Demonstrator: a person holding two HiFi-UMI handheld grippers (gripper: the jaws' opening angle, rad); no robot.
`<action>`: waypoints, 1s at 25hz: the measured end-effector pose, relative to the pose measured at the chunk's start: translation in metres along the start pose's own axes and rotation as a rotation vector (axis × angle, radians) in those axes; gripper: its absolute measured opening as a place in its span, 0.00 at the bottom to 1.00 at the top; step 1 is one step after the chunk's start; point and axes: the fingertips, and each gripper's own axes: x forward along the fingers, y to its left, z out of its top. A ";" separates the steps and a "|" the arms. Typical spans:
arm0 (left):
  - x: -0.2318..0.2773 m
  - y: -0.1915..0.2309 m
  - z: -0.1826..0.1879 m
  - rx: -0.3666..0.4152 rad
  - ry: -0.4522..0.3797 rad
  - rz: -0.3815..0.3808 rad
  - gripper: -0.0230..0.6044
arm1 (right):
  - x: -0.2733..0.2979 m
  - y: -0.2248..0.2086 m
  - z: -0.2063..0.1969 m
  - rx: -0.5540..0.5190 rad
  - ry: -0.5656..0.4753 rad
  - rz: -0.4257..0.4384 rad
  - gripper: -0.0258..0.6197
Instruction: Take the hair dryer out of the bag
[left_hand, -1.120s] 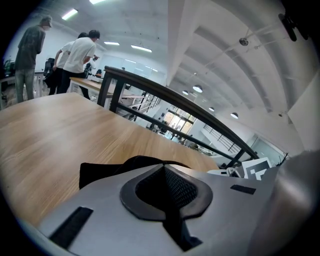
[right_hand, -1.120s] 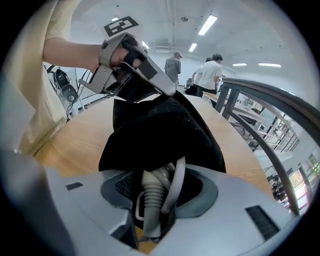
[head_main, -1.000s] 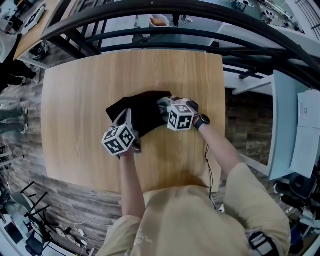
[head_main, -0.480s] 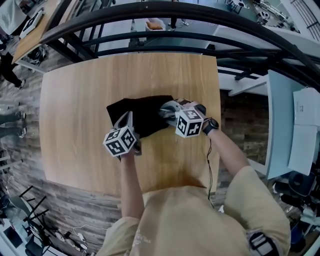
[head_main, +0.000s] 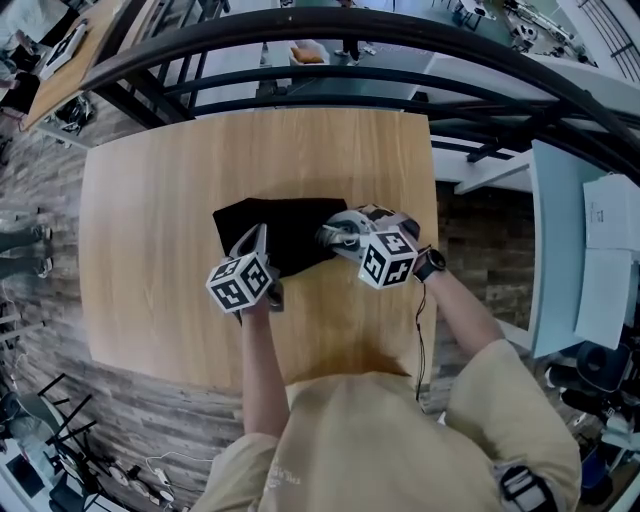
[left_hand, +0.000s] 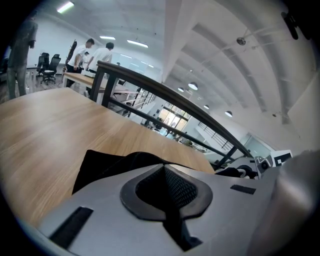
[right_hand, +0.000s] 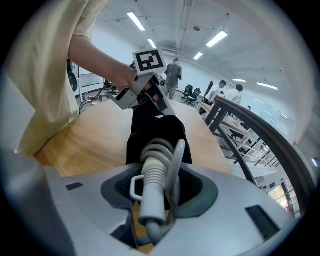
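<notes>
between right tongs, close-up only: ribbed dryer cord

My left gripper points forward and down off a straight left forearm, its jaws pressed together on the edge of the bag. My right gripper angles in from the right and tilts down, jaws clamped on the ribbed white end of the hair dryer. My right forearm slants back towards my body.
</notes>
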 end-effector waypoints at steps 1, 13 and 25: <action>-0.001 0.000 0.000 -0.003 0.001 -0.002 0.06 | -0.002 0.001 0.001 0.002 -0.006 -0.004 0.31; -0.002 -0.004 -0.003 -0.024 0.008 -0.016 0.06 | -0.007 0.012 0.006 0.041 -0.033 -0.068 0.31; -0.001 -0.010 -0.006 -0.021 0.014 -0.025 0.06 | 0.001 0.021 -0.004 0.121 -0.013 -0.107 0.31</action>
